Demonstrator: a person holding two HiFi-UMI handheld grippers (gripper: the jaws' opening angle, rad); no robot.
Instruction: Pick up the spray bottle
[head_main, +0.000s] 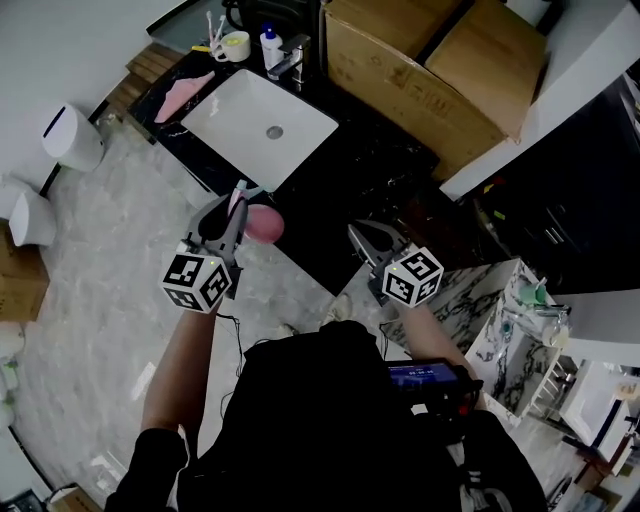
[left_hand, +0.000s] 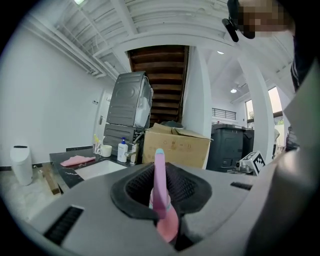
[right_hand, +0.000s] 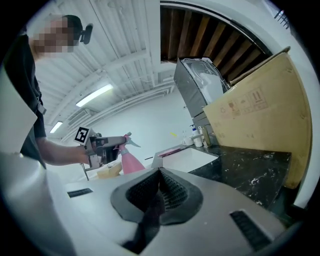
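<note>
Left gripper view: left claw (left_hand: 160, 192) clamped on the spray bottle (left_hand: 167, 225); right claw (right_hand: 159, 192) together, empty.

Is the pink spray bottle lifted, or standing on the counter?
Lifted. The left gripper is shut on the neck of the spray bottle, whose pink body hangs in the air, off the black counter.

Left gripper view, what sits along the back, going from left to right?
White cylindrical bin, pink cloth, white mug, white pump bottle, brown cardboard box, dark plastic bin.
</note>
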